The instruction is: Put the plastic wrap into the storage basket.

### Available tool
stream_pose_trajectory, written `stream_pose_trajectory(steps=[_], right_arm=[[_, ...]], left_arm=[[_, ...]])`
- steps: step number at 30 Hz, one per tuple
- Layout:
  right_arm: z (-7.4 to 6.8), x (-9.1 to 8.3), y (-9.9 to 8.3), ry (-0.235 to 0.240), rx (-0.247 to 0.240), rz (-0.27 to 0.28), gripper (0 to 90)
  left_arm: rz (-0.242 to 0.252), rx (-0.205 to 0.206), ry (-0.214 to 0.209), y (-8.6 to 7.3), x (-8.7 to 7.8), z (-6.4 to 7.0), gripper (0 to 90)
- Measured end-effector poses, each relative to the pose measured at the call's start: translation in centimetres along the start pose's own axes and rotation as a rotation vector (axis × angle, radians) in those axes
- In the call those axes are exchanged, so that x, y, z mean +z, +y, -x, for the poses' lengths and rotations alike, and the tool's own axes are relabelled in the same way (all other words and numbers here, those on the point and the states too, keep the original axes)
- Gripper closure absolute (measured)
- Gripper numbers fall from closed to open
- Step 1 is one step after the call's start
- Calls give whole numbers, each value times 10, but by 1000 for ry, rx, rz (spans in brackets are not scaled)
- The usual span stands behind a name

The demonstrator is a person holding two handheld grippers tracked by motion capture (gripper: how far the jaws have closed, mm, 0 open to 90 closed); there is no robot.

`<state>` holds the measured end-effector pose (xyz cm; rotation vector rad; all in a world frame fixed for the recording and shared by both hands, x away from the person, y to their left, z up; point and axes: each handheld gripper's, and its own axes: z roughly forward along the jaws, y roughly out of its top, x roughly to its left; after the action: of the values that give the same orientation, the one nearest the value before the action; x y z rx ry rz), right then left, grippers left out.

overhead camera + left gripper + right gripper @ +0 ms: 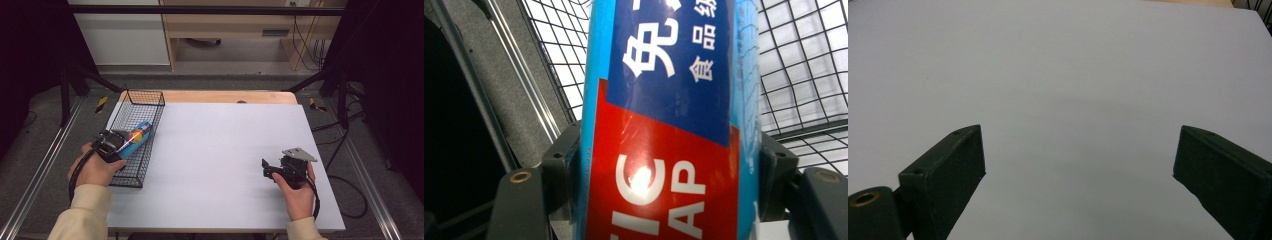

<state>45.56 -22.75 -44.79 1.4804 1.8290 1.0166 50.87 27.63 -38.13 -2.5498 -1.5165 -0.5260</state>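
2 fingers of left gripper clamp blue box — over wire basket.

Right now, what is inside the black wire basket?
Over the wire basket, the left gripper holds a blue and red box between its fingers. The basket's mesh floor beyond the box is bare; the part under the box is covered.
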Motion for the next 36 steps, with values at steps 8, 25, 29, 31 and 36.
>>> stream_pose_trajectory(steps=[8,25,29,31,36], right_arm=[[0,0,0,3,-3,-6,66],[-2,1,0,14,-10,-12,64],[-2,1,0,16,-11,-15,63],[-2,1,0,19,-11,-16,63],[-2,1,-1,18,-11,-14,63]], left_arm=[[2,10,17,0,0,2,310],[14,31,40,0,-1,1,293],[20,33,43,0,0,1,288],[30,40,48,0,-1,1,282],[108,35,68,-4,-10,5,194]])
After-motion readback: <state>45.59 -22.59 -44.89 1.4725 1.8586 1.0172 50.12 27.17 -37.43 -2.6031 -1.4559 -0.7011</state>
